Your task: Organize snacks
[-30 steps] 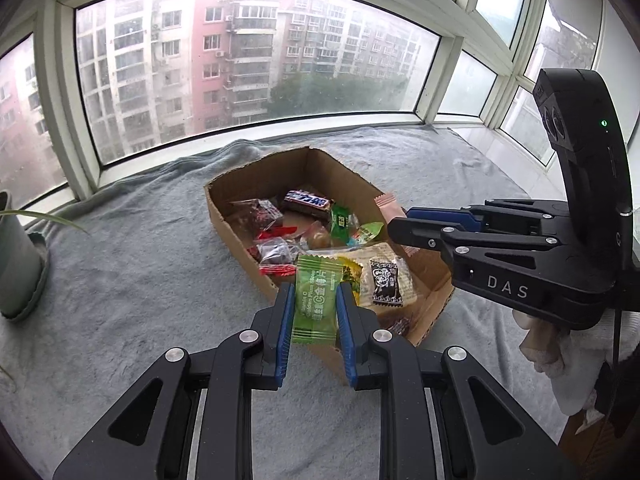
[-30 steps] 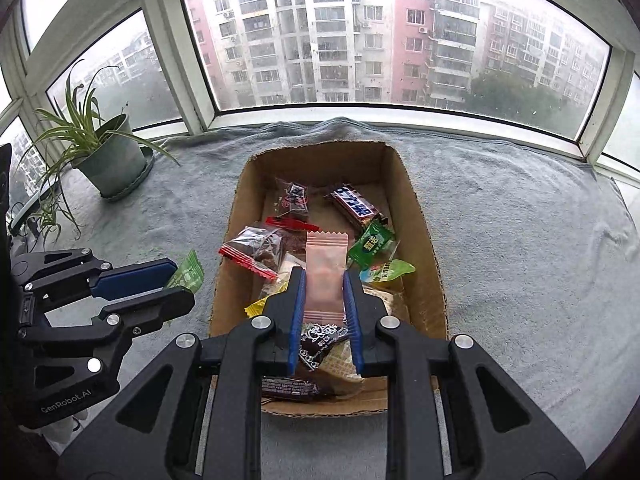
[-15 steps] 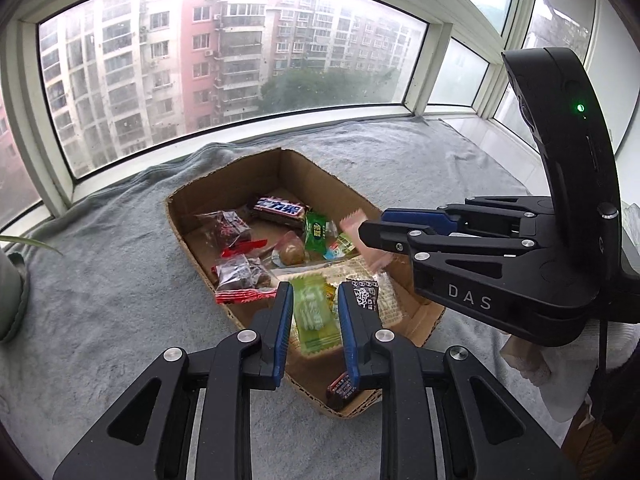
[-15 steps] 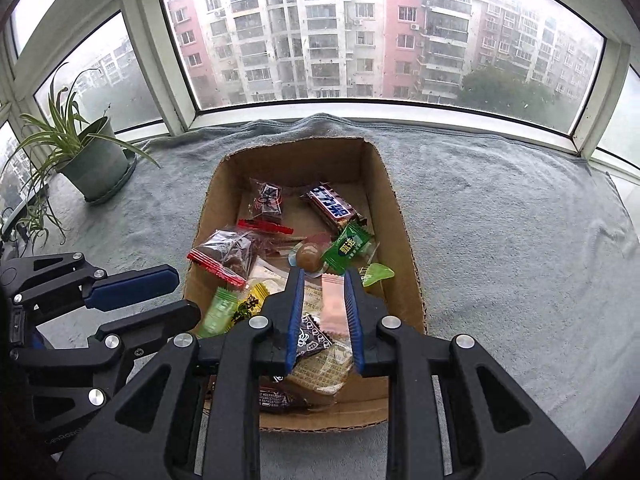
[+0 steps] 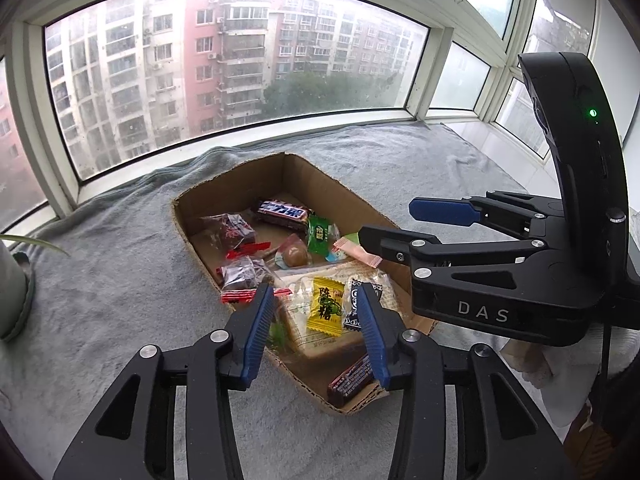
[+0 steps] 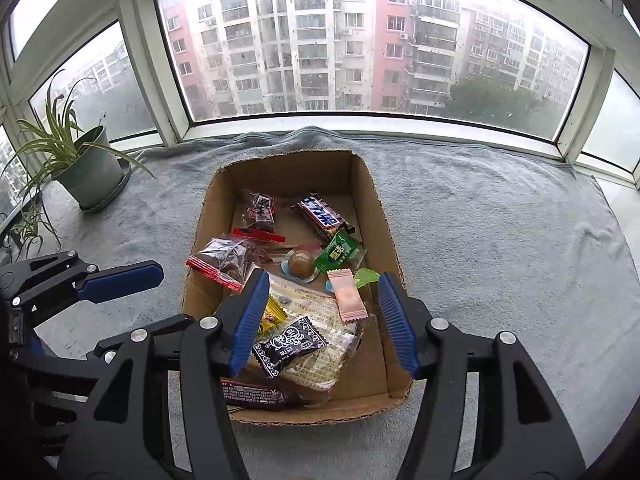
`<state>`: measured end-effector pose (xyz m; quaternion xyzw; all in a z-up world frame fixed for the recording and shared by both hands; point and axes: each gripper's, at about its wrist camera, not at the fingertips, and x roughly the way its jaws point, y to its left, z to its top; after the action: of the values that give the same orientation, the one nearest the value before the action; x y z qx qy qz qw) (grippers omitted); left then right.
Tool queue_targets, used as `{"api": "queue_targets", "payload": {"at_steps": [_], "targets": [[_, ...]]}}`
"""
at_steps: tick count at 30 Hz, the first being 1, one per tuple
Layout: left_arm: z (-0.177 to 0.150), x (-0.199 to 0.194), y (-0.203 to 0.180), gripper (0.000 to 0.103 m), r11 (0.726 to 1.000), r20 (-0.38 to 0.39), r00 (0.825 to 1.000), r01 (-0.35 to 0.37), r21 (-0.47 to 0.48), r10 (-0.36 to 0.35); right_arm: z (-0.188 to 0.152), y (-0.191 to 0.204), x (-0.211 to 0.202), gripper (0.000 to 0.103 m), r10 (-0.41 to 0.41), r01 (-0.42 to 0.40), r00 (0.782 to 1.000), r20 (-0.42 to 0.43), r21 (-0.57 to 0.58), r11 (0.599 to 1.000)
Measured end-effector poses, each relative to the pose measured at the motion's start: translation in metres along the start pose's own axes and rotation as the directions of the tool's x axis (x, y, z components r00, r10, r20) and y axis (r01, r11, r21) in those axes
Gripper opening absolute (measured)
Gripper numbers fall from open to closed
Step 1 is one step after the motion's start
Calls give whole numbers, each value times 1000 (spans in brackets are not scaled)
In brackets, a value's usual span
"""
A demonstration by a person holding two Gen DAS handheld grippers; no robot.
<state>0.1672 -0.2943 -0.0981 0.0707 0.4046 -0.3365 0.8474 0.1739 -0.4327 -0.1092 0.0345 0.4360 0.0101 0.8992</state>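
An open cardboard box (image 5: 240,184) (image 6: 288,172) on the grey cloth holds several wrapped snacks. My left gripper (image 5: 314,296) (image 6: 176,298) hangs over the box's near end with its jaws opening. The green packet (image 5: 276,334) lies loose below, half hidden behind the left finger. My right gripper (image 6: 323,280) (image 5: 390,222) is also opening. The pink packet (image 6: 347,298) (image 5: 356,252) lies flat in the box between its fingers, untouched by the pads. A yellow candy (image 5: 326,312), a black-and-white packet (image 6: 288,346) and a chocolate bar (image 6: 322,212) lie around it.
The grey cloth (image 6: 500,240) covers the whole window ledge. A potted plant (image 6: 86,172) stands at the far left, near the window frame. White window frames close off the back and the right side.
Both grippers have opened. The green packet dropped out of the left one and the pink packet out of the right one, and both now lie in the box.
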Motion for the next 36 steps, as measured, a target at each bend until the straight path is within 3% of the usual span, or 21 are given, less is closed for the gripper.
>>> {"api": "queue_targets", "payload": {"at_steps": [12,26,29,31,32,34,36], "targets": [[-3,-16,0,49,1000,28,1000,-8,-8,9,-7,5,-20,60,-25,24,999,23,12,1000],[-19,-63,10,54,998,92,995,-25,-49,30,-26,31,-80,60,-59,58,991,122,15,998],[-22,-76,12,64,997,114,993,-35,-65,42,-32,38,-92,60,-76,74,988,138,17,997],[-25,-85,12,65,996,130,990,-54,-65,62,-36,41,-98,61,-73,71,987,146,23,997],[-26,-88,12,65,996,135,988,-62,-66,70,-38,42,-101,64,-74,70,986,149,27,997],[-28,-94,13,66,995,140,987,-73,-72,83,-41,44,-109,94,-84,79,981,173,37,996],[-30,-99,15,71,993,144,985,-87,-84,98,-44,45,-119,96,-100,93,974,205,43,995]]}}
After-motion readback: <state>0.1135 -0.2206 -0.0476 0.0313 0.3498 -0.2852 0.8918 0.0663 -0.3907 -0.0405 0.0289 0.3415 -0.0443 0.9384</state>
